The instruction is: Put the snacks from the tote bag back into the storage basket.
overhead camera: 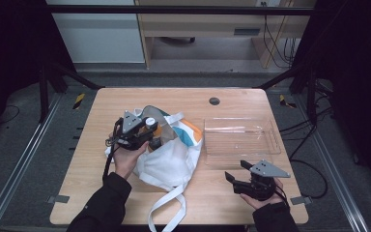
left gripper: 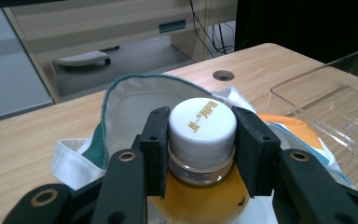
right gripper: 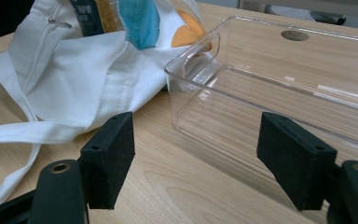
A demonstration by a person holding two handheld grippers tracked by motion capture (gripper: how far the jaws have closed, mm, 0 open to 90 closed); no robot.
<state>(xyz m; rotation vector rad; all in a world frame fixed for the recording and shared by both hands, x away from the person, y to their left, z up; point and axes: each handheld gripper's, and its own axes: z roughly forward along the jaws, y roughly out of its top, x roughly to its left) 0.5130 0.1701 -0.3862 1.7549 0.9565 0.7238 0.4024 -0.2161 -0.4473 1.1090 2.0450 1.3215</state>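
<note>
The left gripper (left gripper: 202,149) had its fingers (left gripper: 154,140) clamped on the white cap (left gripper: 202,122) of a bottle (left gripper: 200,196) of orange drink, which stood in the mouth of a white cloth bag (overhead camera: 169,159) near the middle of the worktop (overhead camera: 92,169). The right gripper (right gripper: 200,161) rested near the front right corner, its fingers apart and holding nothing, pointed at the clear plastic tray (overhead camera: 241,140) just beside the bag.

The step in hand looked like lifting the bottle out of the bag. A straight upward pull would probably serve best, keeping the bottle upright so the cap did not slip between the pads, and so the green-trimmed rim (left gripper: 121,88) of the bag did not catch on the bottle's shoulder.

The tray's near wall stood close to the bag, so the bottle would need to rise above it before crossing. Bare worktop lay open behind the bag and tray, while the bag's strap (overhead camera: 166,205) trailed towards the front edge.
</note>
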